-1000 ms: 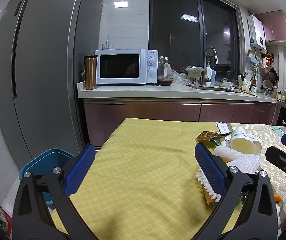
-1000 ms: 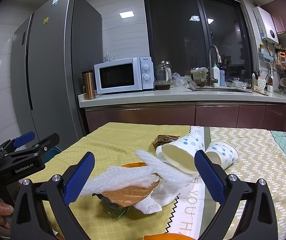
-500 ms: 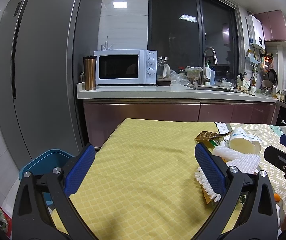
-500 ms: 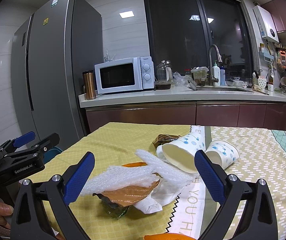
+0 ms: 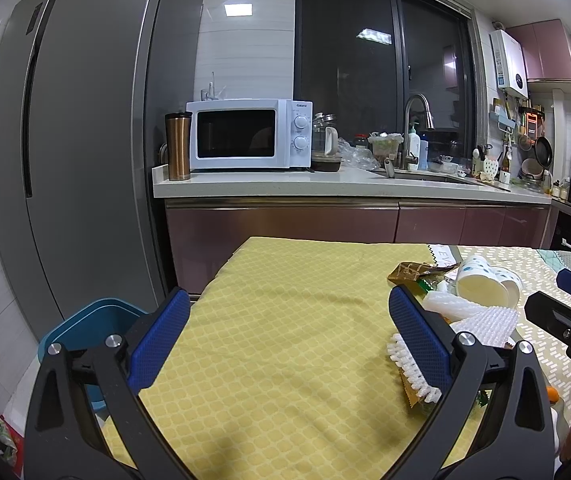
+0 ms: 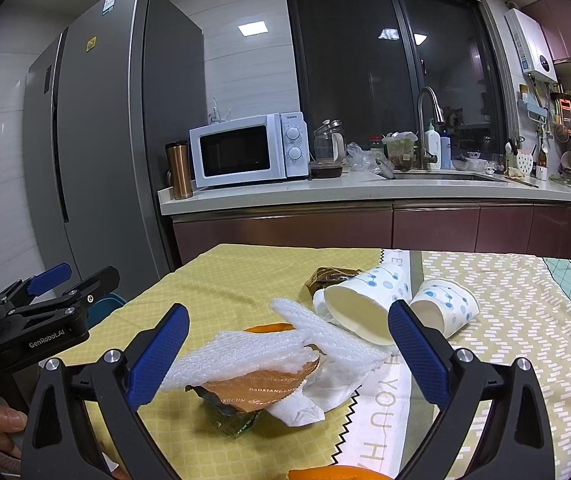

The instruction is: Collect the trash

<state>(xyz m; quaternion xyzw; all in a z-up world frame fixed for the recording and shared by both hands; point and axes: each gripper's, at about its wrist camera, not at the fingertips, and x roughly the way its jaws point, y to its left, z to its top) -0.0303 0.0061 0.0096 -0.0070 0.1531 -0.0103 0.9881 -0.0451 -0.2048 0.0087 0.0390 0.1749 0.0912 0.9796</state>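
Trash pile (image 6: 285, 364): foam sheets, brown wrapper, tissue, two paper cups (image 6: 365, 308) on the yellow-clothed surface (image 5: 285, 340) | your right gripper (image 6: 287, 354): fingers open, straddling the foam | your left gripper (image 5: 285, 338): fingers open, empty | blue bin (image 5: 85, 328) beside surface.

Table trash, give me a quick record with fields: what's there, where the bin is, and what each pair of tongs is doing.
trash: foam sheets, brown wrapper, tissue, two paper cups on their sides
surface: yellow tablecloth
bin: blue bin, on the floor by the table's left edge
left tongs: open, empty
right tongs: open, empty, foam sheets in front
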